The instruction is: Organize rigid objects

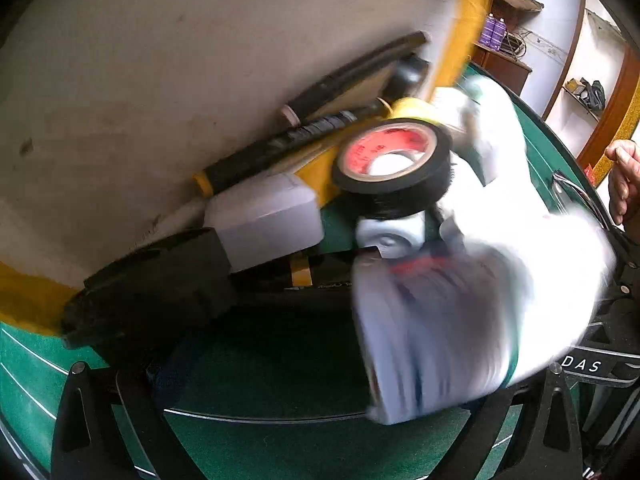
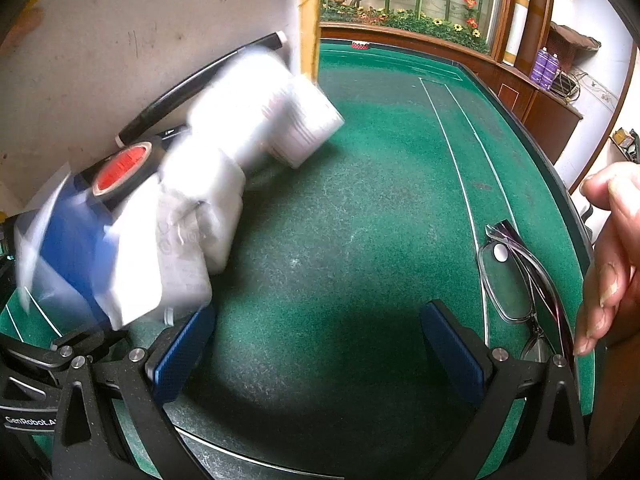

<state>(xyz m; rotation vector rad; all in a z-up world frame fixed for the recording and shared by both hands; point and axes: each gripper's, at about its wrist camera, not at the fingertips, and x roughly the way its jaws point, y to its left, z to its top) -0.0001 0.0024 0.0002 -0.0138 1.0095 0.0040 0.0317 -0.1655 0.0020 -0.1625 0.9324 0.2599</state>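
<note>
Your right gripper (image 2: 316, 356) hangs low over the green tabletop (image 2: 360, 208), jaws spread wide with nothing between the blue pads (image 2: 180, 356). Bare felt lies ahead of it.

Your left gripper (image 1: 312, 412) shows only its black finger bases at the bottom of its view. A blurred white box (image 1: 436, 328) fills the lower right of that frame, close against the right-hand finger. You cannot tell from these views whether the left jaws are closed on it or merely beside it.

The task's things are bunched at the left of the right wrist view, pushed up against the pale board (image 2: 120, 40) with its yellow edge. Probably that board serves as a backstop for lining them up.

Count, as far as blur allows:
- One black tape roll (image 1: 392, 164) with a red core, sitting on top of the pile.
- Several white boxes or wrapped packets (image 2: 264, 108), at least three; exact number unclear.
- Two long dark rod-like pieces (image 1: 280, 148) leaning along the board.
- One blue-and-white box (image 2: 72, 240), far left.
- One pair of glasses (image 2: 516, 276), folded, well apart at the right edge of the tabletop, likely still to be gathered.

A bare hand (image 2: 612, 256) shows at the right edge, near the glasses.
</note>
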